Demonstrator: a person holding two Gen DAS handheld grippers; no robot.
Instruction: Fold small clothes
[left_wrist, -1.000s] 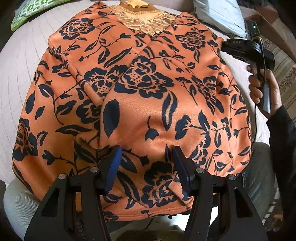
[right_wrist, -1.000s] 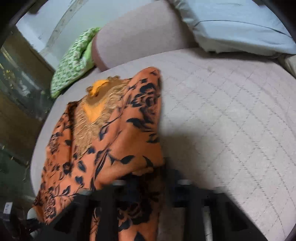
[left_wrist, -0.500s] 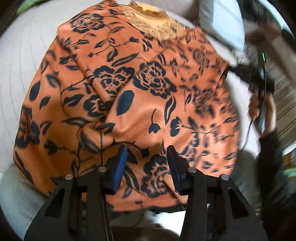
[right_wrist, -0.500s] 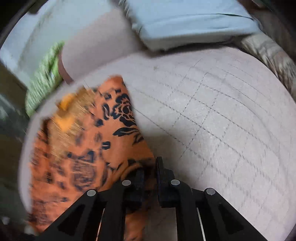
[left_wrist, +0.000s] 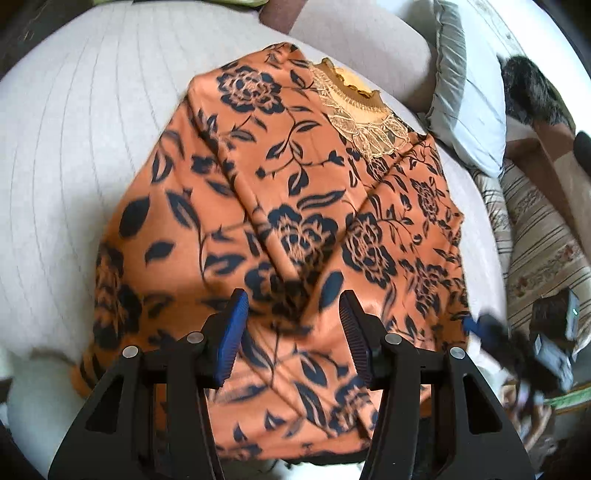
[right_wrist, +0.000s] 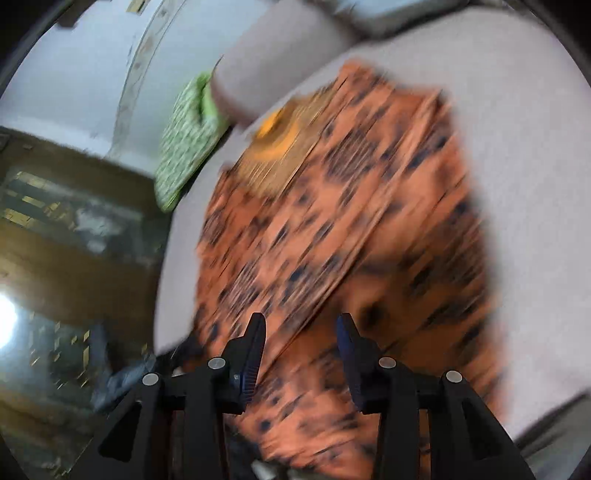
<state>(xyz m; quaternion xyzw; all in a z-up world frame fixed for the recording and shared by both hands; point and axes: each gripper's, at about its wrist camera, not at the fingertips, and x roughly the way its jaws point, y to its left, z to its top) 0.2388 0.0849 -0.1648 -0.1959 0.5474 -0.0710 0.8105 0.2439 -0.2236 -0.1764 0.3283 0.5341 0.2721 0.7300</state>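
An orange top with dark floral print lies on the quilted beige sofa seat, both sides folded in toward the middle, its lace collar at the far end. My left gripper is open above the near hem, holding nothing. My right gripper is open over the near part of the top, which is blurred in the right wrist view. The right gripper shows blurred at the top's near right corner in the left wrist view.
A pale blue pillow and a striped cushion lie to the right of the top. A green patterned cloth lies at the sofa's far left by the backrest. A wooden floor is beyond the seat edge.
My right gripper let go of the top's right side, opened, and swung down to the near right corner. My left gripper opened wider and shifted over the hem.
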